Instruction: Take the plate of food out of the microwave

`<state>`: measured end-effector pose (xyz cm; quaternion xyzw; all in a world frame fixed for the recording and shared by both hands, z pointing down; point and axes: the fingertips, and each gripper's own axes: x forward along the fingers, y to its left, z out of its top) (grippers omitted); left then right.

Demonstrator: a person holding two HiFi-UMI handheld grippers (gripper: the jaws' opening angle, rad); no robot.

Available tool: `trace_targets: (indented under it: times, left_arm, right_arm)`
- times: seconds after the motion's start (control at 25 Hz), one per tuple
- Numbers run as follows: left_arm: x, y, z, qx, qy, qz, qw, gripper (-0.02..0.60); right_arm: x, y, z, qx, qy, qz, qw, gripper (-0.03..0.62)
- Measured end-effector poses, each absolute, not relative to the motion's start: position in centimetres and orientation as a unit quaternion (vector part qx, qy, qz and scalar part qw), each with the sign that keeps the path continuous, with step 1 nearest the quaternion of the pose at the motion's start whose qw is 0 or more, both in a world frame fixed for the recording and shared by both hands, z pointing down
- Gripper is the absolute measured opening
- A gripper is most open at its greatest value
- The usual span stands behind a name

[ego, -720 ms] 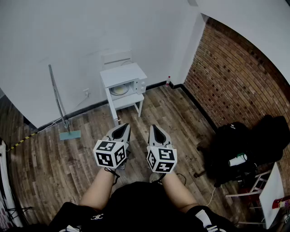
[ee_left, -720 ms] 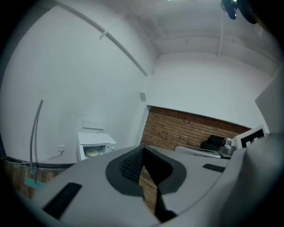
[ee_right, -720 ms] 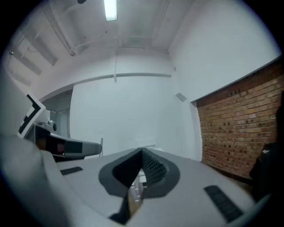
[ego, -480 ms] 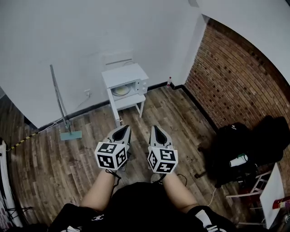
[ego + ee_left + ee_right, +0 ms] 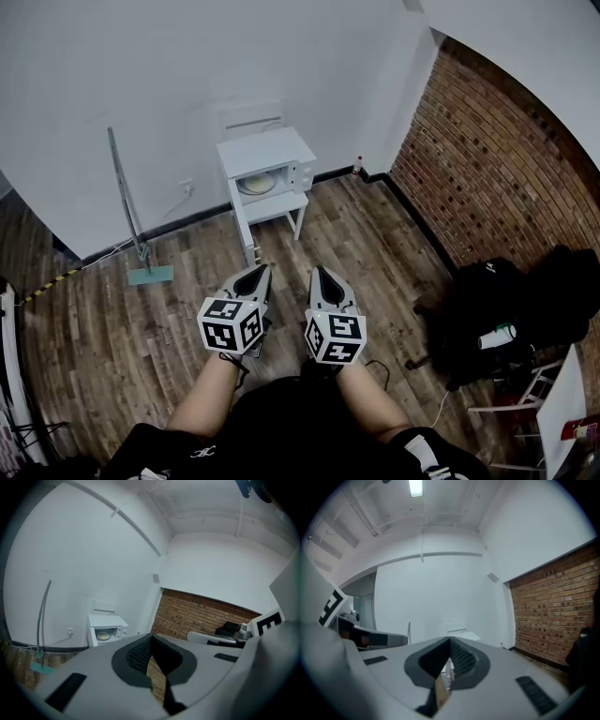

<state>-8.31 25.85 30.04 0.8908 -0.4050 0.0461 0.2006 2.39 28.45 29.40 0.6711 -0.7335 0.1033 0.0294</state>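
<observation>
Microwave (image 5: 277, 153) nearer, plate (image 5: 253, 185) well beyond grippers (image 5: 254, 273) (image 5: 323, 273)

My left gripper (image 5: 251, 274) and my right gripper (image 5: 324, 276) are pale grey shells that taper to a point. Each has a dark oval hollow lined with black ribbed pads (image 5: 138, 654). Flat black rectangular insets (image 5: 65, 692) sit in the grey shells. At the six o'clock end of each gripper rides a white cube (image 5: 230, 323) printed with black square markers. I wear a black top (image 5: 286, 422). Small white print (image 5: 199, 450) marks the dark fabric at seven and five o'clock in the head view.
</observation>
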Motion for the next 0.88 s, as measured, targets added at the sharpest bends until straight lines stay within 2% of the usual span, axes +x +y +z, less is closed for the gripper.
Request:
trace_targets:
  times: [0.4,0.88]
  left_arm:
    - [-4.6,17.9,29.3,0.883,-0.432,0.057,0.172,-0.002]
    - [2.4,8.1,28.7,0.855,-0.484,0.040,0.184,-0.003]
  right_arm:
    - [6.0,19.2,28.0,0.654,-0.751,0.088,0.015,0.012]
    - [12.9,8.2,26.5,0.606,-0.792,0.071,0.018,0.012]
